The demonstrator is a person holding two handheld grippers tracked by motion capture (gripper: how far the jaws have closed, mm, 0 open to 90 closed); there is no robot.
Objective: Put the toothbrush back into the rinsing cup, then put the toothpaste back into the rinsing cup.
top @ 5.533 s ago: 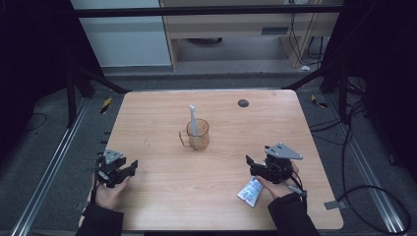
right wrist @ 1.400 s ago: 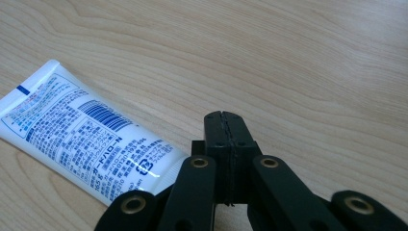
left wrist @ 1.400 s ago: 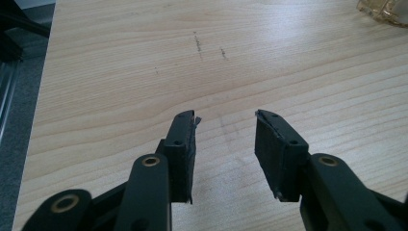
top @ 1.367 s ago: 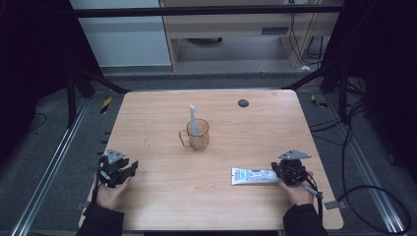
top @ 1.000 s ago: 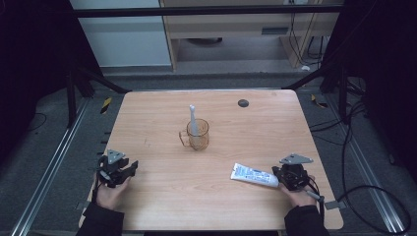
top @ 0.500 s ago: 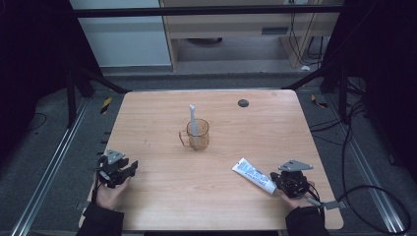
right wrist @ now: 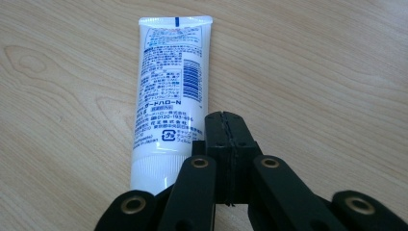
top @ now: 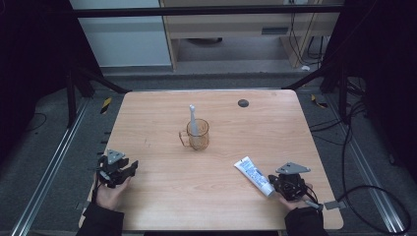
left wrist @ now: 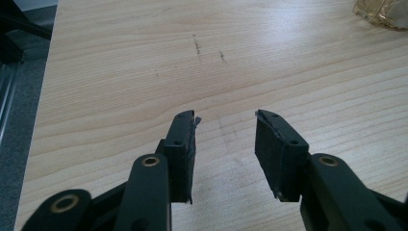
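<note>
At the lower left of the high view, the left gripper (top: 118, 169) rests at the near left edge of the wooden tabletop (top: 162, 191), held by a hand coming in from the bottom of the frame. In the left gripper view its two black fingers (left wrist: 182, 151) stand apart with bare wood between them, nothing in their grasp; faint dark marks streak the wood above them, and the base of a glass shows in the upper right corner.

In the middle of the high view stands an amber glass mug (top: 197, 136) with a white toothbrush (top: 193, 119) upright in it. A small dark round spot (top: 243, 103) lies toward the upper right of the tabletop.

At the lower right, a white toothpaste tube (top: 253, 175) lies flat on the wood, slanting from upper left to lower right, its cap end next to the right gripper (top: 289, 185). In the right gripper view the fingers (right wrist: 216, 139) are pressed together, empty, just beside the tube's cap end at its right; whether they touch the tube I cannot tell.
</note>
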